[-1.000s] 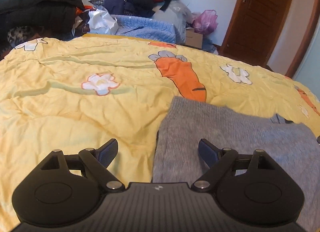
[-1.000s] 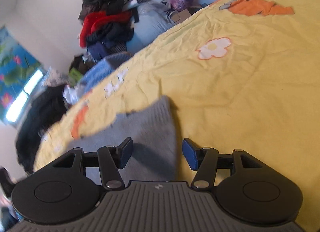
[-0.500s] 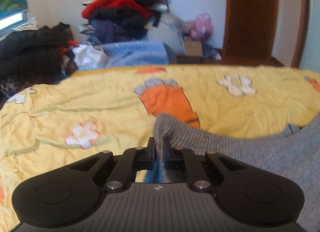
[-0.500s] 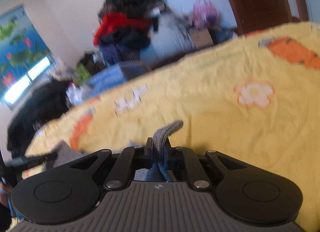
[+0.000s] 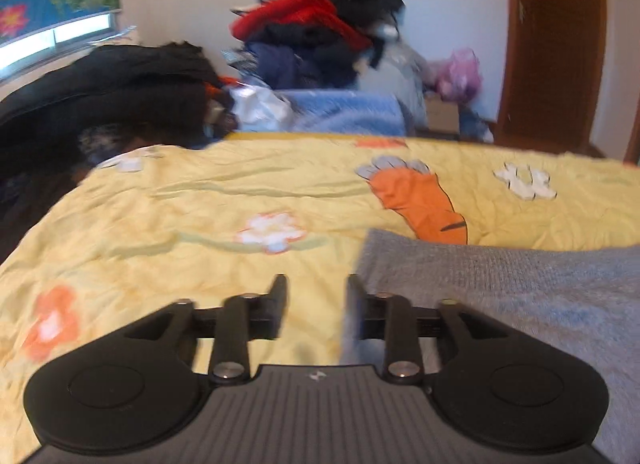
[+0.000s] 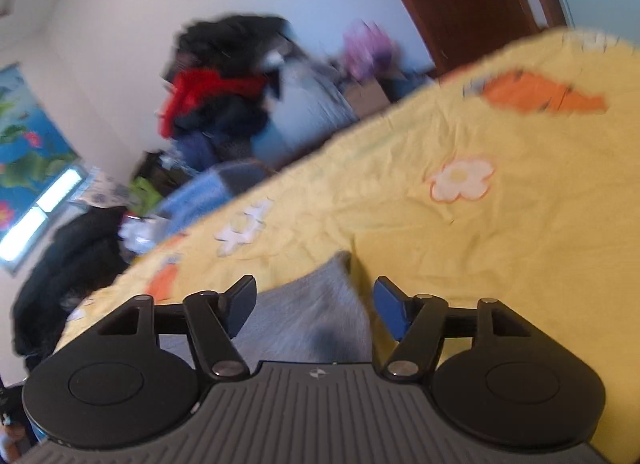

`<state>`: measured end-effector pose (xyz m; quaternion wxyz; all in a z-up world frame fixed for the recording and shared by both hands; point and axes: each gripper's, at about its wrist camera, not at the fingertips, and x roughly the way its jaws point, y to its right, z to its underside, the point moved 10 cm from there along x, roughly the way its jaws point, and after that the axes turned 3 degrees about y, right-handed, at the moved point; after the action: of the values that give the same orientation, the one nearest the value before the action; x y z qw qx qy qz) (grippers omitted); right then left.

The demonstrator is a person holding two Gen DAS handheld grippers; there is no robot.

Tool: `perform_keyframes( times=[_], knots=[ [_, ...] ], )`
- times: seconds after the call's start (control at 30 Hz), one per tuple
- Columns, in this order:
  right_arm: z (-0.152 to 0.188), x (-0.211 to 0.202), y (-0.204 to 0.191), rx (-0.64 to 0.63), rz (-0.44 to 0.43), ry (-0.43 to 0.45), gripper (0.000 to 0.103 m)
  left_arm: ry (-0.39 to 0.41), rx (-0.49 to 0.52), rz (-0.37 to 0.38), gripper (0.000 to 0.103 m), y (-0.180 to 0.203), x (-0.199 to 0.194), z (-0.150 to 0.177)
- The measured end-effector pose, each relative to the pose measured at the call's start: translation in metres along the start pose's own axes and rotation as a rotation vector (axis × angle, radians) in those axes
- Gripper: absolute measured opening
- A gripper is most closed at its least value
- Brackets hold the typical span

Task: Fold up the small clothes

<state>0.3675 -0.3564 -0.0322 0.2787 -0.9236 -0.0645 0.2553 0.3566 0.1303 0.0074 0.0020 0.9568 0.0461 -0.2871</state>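
Note:
A grey knit garment (image 5: 520, 288) lies flat on the yellow bedspread (image 5: 160, 223), filling the lower right of the left wrist view. My left gripper (image 5: 316, 304) is open and empty at the garment's left edge, its right finger over the cloth. In the right wrist view the same garment (image 6: 312, 316) lies between the fingers of my right gripper (image 6: 316, 304), which is open and empty just above the garment's corner. Both views are motion-blurred.
The bedspread has carrot (image 5: 420, 199) and flower (image 5: 272, 232) prints. Beyond the bed's far edge stand a tall heap of clothes (image 5: 320, 35), a dark pile (image 5: 100, 103) at the left, a blue blanket (image 5: 344, 111) and a brown door (image 5: 552, 43).
Half a second ago both grippers were shut on pinched edges of the grey garment. Both have now opened and let it go; the garment lies flat on the bedspread.

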Motion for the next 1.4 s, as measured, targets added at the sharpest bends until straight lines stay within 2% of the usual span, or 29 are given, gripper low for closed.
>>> perform_keyframes(
  times=[0.03,0.07,0.13,0.2,0.3,0.43,0.5,0.57,0.67,0.83,0.9,0.93,0.97,1.0,1.1,1.2,1.27,1.4],
  knots=[
    [0.006,-0.02,-0.001,0.006,-0.028,0.002,0.07,0.016,-0.058,0.02,0.059,-0.012,-0.019,0.009],
    [0.014,-0.041,0.001,0.026,-0.052,-0.004,0.07,0.022,-0.124,0.053,0.064,-0.022,-0.036,0.022],
    [0.04,-0.078,0.011,0.086,-0.082,-0.035,0.07,-0.018,-0.241,0.11,0.065,-0.037,-0.062,0.054],
    [0.073,-0.106,0.028,0.168,-0.063,-0.079,0.07,-0.074,-0.364,0.142,0.065,-0.046,-0.08,0.088],
    [0.118,-0.134,0.044,0.277,-0.03,-0.143,0.07,-0.129,-0.51,0.215,0.065,-0.042,-0.099,0.119],
    [0.14,-0.141,0.03,0.295,-0.047,-0.135,0.072,-0.184,-0.651,0.392,0.065,-0.01,-0.102,0.131],
    [0.139,-0.13,0.02,0.299,-0.055,-0.129,0.083,-0.24,-0.726,0.482,0.065,0.009,-0.087,0.134],
    [0.135,-0.115,0.012,0.317,-0.056,-0.105,0.086,-0.24,-0.808,0.488,0.068,0.014,-0.077,0.134],
    [0.132,-0.091,-0.002,0.35,-0.08,-0.101,0.087,-0.237,-0.864,0.495,0.069,0.018,-0.064,0.127],
    [0.124,-0.062,-0.02,0.366,-0.109,-0.068,0.086,-0.241,-0.897,0.475,0.069,0.02,-0.049,0.119],
    [0.121,-0.053,-0.02,0.382,-0.105,-0.052,0.076,-0.225,-0.869,0.456,0.067,0.022,-0.047,0.116],
    [0.12,-0.048,-0.02,0.388,-0.103,-0.052,0.068,-0.22,-0.846,0.433,0.057,0.023,-0.046,0.115],
    [0.122,-0.042,-0.018,0.398,-0.093,-0.067,0.04,-0.22,-0.818,0.398,0.049,0.024,-0.045,0.116],
    [0.125,-0.035,-0.014,0.42,-0.088,-0.091,0.018,-0.223,-0.784,0.363,0.033,0.024,-0.045,0.118],
    [0.134,-0.028,-0.002,0.465,-0.093,-0.104,0.017,-0.227,-0.736,0.313,0.011,0.022,-0.044,0.121],
    [0.13,-0.034,-0.005,0.466,-0.116,-0.082,0.017,-0.22,-0.69,0.273,0.008,0.021,-0.047,0.118],
    [0.123,-0.039,-0.009,0.469,-0.132,-0.071,0.017,-0.188,-0.656,0.252,0.007,0.023,-0.057,0.11],
    [0.106,-0.055,-0.026,0.472,-0.201,-0.053,0.017,-0.123,-0.641,0.3,0.007,0.028,-0.094,0.086]
  ],
)
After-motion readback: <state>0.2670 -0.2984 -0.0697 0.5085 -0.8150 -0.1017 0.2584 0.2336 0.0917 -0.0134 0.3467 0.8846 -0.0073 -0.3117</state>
